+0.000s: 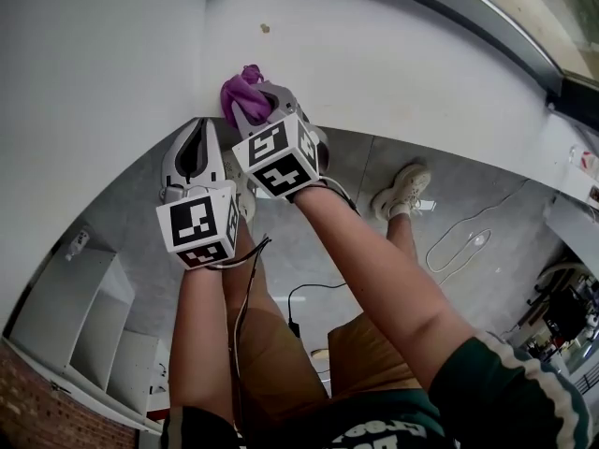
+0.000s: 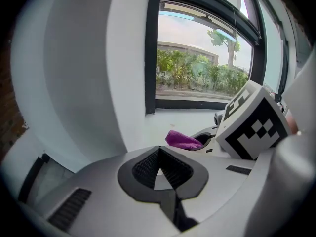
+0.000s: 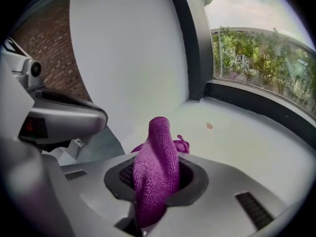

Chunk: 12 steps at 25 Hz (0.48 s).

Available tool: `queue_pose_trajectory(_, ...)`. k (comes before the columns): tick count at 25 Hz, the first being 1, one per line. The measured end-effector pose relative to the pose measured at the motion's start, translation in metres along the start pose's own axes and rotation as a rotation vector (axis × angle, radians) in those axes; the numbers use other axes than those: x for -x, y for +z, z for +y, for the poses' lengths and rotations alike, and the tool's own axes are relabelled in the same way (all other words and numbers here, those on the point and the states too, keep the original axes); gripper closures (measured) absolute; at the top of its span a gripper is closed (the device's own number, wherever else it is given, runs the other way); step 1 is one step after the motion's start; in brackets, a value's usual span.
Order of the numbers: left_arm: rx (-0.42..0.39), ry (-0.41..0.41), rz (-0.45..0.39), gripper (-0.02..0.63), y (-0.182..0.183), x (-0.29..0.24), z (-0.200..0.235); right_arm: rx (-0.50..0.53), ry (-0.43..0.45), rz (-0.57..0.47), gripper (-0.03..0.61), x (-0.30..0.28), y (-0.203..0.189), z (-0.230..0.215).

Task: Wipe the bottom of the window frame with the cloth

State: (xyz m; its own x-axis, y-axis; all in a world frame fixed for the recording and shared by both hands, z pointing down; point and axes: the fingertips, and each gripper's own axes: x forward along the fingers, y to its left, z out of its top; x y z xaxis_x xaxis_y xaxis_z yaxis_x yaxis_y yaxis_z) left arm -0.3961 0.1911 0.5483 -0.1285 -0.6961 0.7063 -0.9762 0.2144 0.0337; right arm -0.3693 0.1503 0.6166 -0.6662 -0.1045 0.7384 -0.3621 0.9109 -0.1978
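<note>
White ledge [image 3: 247,147] runs below the dark window frame [image 3: 256,101], with green shrubs [image 2: 197,73] outside the glass. A small brown speck [image 3: 209,126] sits on the ledge between the frame and the tools.

The right gripper [image 3: 157,174] has its jaws clamped on the purple cloth [image 3: 157,157]. The cloth stands up in a thick roll from between them, and a loose end pokes out past the tips. In the head view the right gripper [image 1: 255,108] holds the cloth [image 1: 241,87] at the ledge's near edge, close to the side wall [image 1: 94,64] and well apart from the frame's bottom rail.

The left gripper [image 2: 158,166] is empty, its ribbed pads pressed together. It hangs just beside the right one, slightly lower in the head view [image 1: 198,143], over the grey floor [image 1: 281,251]
</note>
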Motion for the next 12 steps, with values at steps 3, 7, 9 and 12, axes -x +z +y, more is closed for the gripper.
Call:
queue_pose_trajectory(3, 0.005, 0.008, 0.006, 0.606, -0.002, 0.003, 0.005, 0.030, 0.046, 0.019, 0.491, -0.010, 0.007, 0.013)
queue_pose_trajectory(7, 0.017, 0.015, 0.017, 0.606, -0.004, 0.005, 0.008, 0.085, 0.132, 0.041, 0.491, -0.020, 0.012, 0.031)
queue_pose_trajectory(9, 0.023, 0.018, 0.020, 0.606, -0.004, 0.005, 0.009, 0.090, 0.167, 0.047, 0.488, -0.020, 0.012, 0.031)
queue_pose_trajectory(12, 0.038, 0.018, 0.027, 0.606, -0.007, 0.004, 0.009, 0.096, 0.203, 0.049, 0.488, -0.020, 0.011, 0.032)
